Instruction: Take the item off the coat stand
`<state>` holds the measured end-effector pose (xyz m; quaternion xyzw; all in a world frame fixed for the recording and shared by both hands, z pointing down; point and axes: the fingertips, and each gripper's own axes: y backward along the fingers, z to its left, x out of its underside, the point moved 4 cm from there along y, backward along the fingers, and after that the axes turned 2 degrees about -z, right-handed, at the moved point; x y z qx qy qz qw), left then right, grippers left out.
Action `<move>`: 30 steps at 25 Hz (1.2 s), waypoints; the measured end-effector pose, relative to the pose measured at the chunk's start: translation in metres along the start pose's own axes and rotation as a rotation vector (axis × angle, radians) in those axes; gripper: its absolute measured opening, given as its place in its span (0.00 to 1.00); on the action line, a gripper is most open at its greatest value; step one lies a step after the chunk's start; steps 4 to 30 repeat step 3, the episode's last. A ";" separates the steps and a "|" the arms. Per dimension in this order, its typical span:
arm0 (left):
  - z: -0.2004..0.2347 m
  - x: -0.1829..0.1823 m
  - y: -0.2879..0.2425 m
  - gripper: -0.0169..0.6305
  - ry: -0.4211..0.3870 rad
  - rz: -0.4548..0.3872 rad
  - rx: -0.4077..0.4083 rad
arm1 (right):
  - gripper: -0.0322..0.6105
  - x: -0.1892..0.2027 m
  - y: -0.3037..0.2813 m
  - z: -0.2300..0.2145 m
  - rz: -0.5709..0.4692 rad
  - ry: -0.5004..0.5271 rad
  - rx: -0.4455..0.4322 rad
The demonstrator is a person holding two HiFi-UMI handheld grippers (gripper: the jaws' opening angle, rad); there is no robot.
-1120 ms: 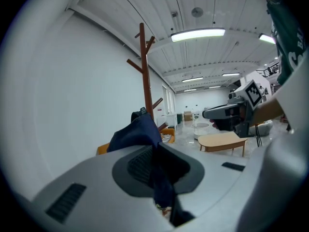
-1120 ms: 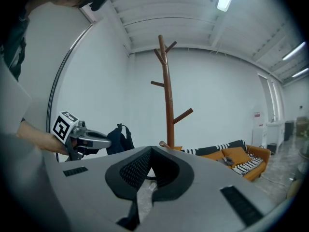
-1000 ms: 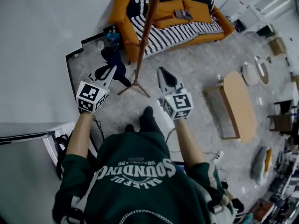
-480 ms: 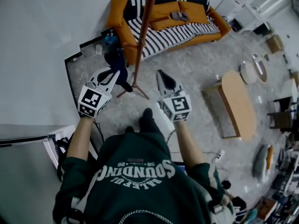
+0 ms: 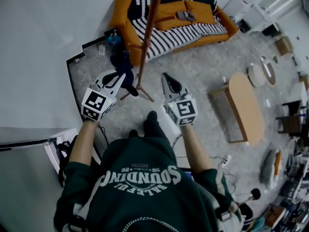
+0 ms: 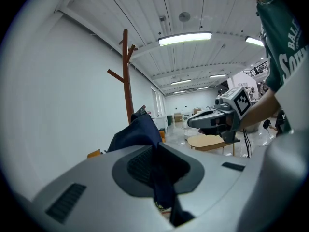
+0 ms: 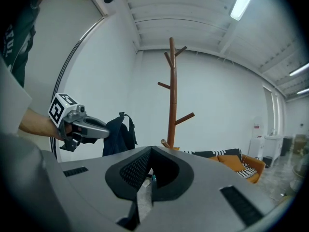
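We are in a big, bright room with a white wall, a grey speckled floor [image 5: 203, 76], an orange sofa [image 5: 123, 13] under a striped throw and an oval wooden table [image 5: 246, 105] off to the right. The wooden coat stand [image 5: 150, 23] stands in front of the sofa. The dark blue item [image 5: 121, 62] hangs from our left gripper [image 5: 118, 76], whose jaws are clamped narrowly on a fold of its fabric. In the right gripper view we see bare wall between the item and the pole, and none of the pegs in sight carries anything, so we judge the lifting-off as good as done. What seems left is to draw the item clear of the stand and take it wherever it belongs. Our right gripper [image 5: 165, 76] is held beside the left with its jaws together and nothing between them. The head view cuts off the top of the stand, so we cannot check its upper pegs there. We cannot tell whether the item is a bag or a garment, though a loop shows at its top. Its lower end is hidden behind the gripper bodies, and the cloth covers the left pads.
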<state>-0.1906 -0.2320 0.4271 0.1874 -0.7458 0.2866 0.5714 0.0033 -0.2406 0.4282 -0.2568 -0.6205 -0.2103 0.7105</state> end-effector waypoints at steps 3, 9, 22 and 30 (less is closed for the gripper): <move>0.001 0.002 0.001 0.07 0.012 0.001 0.006 | 0.05 -0.001 -0.002 0.003 0.002 0.010 -0.012; 0.001 0.002 0.001 0.07 0.012 0.001 0.006 | 0.05 -0.001 -0.002 0.003 0.002 0.010 -0.012; 0.001 0.002 0.001 0.07 0.012 0.001 0.006 | 0.05 -0.001 -0.002 0.003 0.002 0.010 -0.012; 0.001 0.002 0.001 0.07 0.012 0.001 0.006 | 0.05 -0.001 -0.002 0.003 0.002 0.010 -0.012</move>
